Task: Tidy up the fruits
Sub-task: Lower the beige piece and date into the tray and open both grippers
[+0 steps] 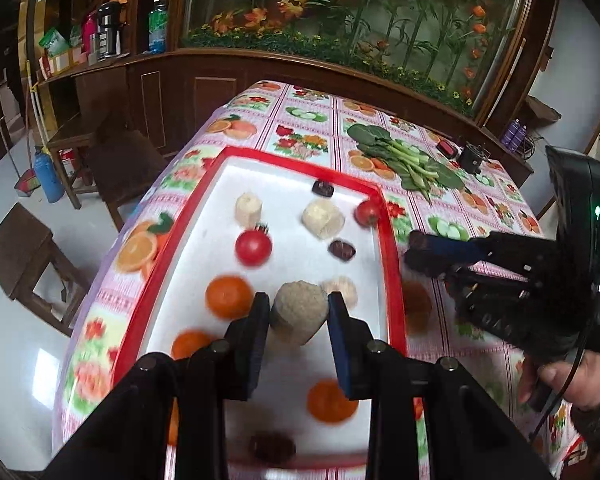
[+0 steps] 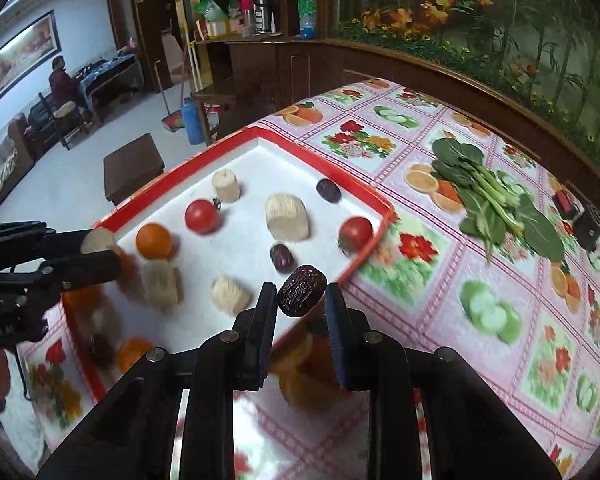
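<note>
Both grippers loaded for sorting: left gripper (image 1: pixel 299 312) clamps a pale corn chunk (image 1: pixel 298 314) clear above the red-rimmed tray (image 1: pixel 388 236), right gripper (image 2: pixel 300 300) pinches a wrinkled red date (image 2: pixel 301 290) over the tray's near-right edge, so neither drags across the remaining fruit.

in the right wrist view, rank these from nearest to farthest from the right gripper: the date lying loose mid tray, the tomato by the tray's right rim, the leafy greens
1. Date: nearest, on the tray just up and left of the right gripper.
2. Tomato: next, up and right, against the tray's right rim.
3. Greens: farthest, off the tray, far right on the tablecloth.
</note>
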{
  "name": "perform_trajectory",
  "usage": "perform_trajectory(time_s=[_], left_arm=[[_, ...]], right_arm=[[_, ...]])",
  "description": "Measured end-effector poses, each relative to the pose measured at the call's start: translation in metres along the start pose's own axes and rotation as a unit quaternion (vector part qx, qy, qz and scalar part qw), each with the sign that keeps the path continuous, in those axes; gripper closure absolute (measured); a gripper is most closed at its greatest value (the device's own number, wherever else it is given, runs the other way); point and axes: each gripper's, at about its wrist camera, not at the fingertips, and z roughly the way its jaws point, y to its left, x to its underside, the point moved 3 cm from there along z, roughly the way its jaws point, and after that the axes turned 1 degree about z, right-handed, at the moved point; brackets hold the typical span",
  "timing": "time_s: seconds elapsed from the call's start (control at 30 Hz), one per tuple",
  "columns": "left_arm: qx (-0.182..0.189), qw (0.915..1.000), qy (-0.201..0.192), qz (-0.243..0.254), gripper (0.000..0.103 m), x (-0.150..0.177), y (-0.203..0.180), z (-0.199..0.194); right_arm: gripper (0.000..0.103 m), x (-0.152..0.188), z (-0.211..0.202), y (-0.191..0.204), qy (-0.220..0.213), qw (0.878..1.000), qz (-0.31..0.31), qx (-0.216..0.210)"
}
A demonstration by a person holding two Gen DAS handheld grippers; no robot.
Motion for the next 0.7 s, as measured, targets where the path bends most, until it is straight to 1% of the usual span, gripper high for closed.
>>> perform_trajectory(time_s=[0.2,0.33,0.7], left_arm=[[0.005,0.9999,0.011,-0.005,0.071,-0.016,-0.003,0.028],[0.004,0.9998,0.022,0.0,0.071,-0.018,-0.005,0.045],[-0.005,0.9987,0.05,-0.01,0.071,-0.016,-0.002,0.075]], right_arm=[[0.079,-0.006,0.027,0.0,0.015,1.0,-0.004,-0.003],[0.079,-0.003,0.038,-0.001,0.026,1.0,-0.007,-0.005],[0.079,-0.004,0.051,0.002,0.026,0.999,-0.03,0.005]])
